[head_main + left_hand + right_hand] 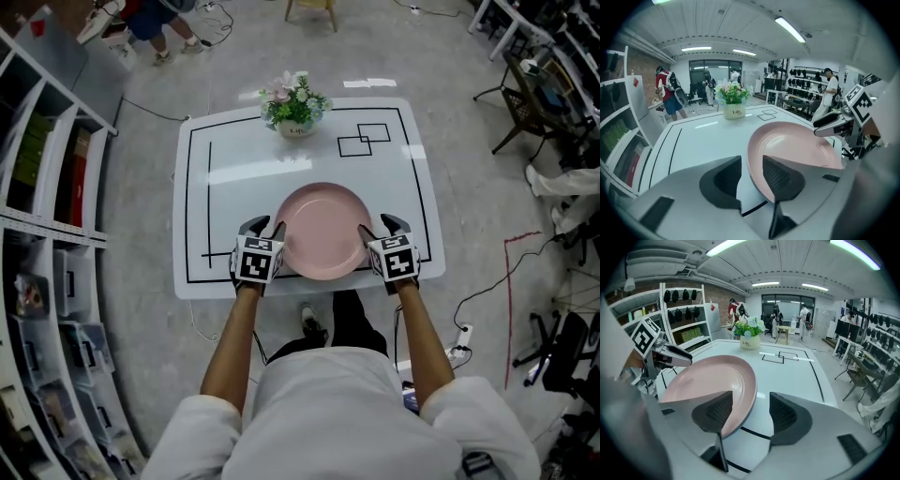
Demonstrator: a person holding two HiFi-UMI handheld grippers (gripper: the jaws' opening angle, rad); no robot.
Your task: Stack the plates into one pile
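well, from my seat this looks close to finished: i see only one pink plate (323, 230) on the white table (244, 159), lying flat near the front edge, and no other plate anywhere on the surface. whether it is a single plate or a pile with more hidden under it, i cannot tell from above or along the jaws. my left gripper (265, 227) has its jaws spread, with the plate's left rim between them and a gap showing, so nothing is pinched. my right gripper (380, 227) stands wide apart too, the right rim between its jaws and unpressed. the flower pot (295, 108) sits well apart at the far edge. i judge what is left is just backing both grippers away.
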